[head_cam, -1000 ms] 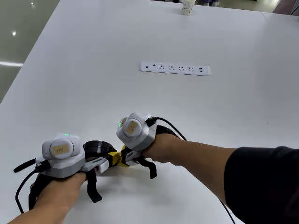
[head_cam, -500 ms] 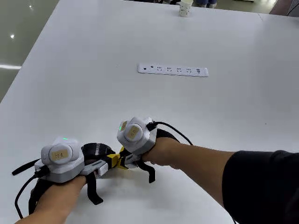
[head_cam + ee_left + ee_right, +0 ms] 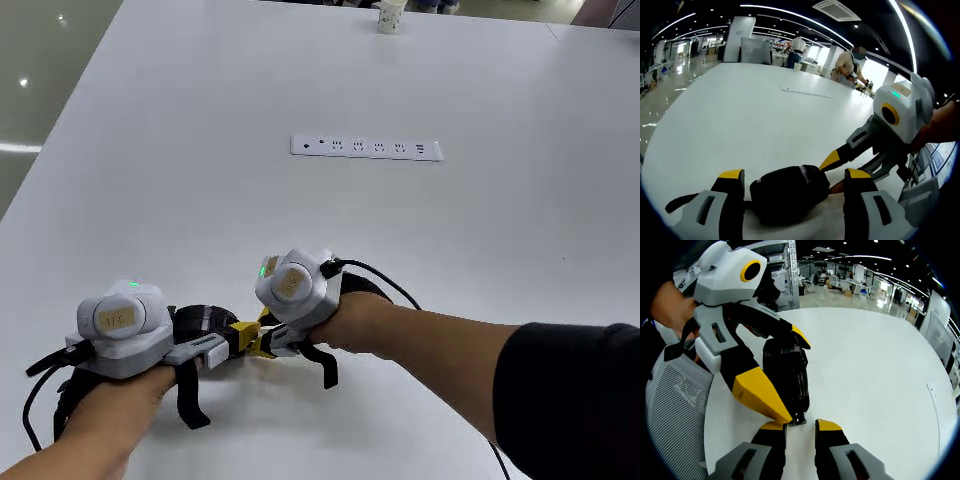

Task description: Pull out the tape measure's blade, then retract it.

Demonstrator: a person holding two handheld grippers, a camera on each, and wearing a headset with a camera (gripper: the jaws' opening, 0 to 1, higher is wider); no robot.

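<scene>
The black, rounded tape measure with a plastic case [image 3: 787, 195] lay on the white table [image 3: 480, 230], at its near left part, just in front of the person. The left gripper [image 3: 795, 175] had its yellow-tipped jaws on both sides of the case, set close against it, so it held the tape measure in place. The right gripper [image 3: 800, 426] came to it from the right. Its jaws stood narrow, with only a small gap, and the little metal end hook of the blade [image 3: 798, 421] was between the two tips. I could not tell whether the tips really pinched the hook. The blade was not pulled out of the case. Far from the grippers, a long white power strip [image 3: 365, 148] lay flat on the table, and a paper cup [image 3: 391, 15] stood at the far edge.
</scene>
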